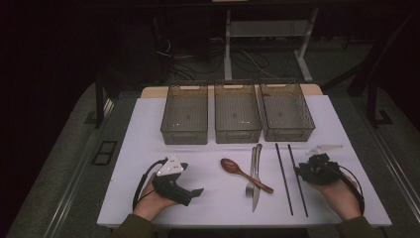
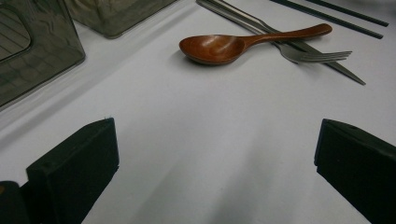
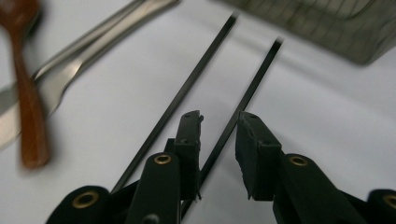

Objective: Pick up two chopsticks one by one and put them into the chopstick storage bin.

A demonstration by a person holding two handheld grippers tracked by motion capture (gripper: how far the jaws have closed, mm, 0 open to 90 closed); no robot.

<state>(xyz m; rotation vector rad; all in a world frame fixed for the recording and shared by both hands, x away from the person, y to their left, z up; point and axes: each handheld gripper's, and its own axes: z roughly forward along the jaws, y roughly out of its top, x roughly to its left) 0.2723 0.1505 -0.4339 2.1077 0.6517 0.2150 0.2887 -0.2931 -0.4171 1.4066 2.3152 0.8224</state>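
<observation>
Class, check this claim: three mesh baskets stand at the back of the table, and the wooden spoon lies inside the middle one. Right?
Not quite. The high view shows the wooden spoon on the table in front of the three mesh baskets, its handle across the fork.

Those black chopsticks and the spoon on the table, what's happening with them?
A person holds a tool in each hand. The right tool hovers over one of the two black chopsticks, jaws a little apart with that stick running between them, not pinched. The left tool waits wide open on the white table. The wooden spoon, fork and knife lie untouched before three mesh baskets.
</observation>
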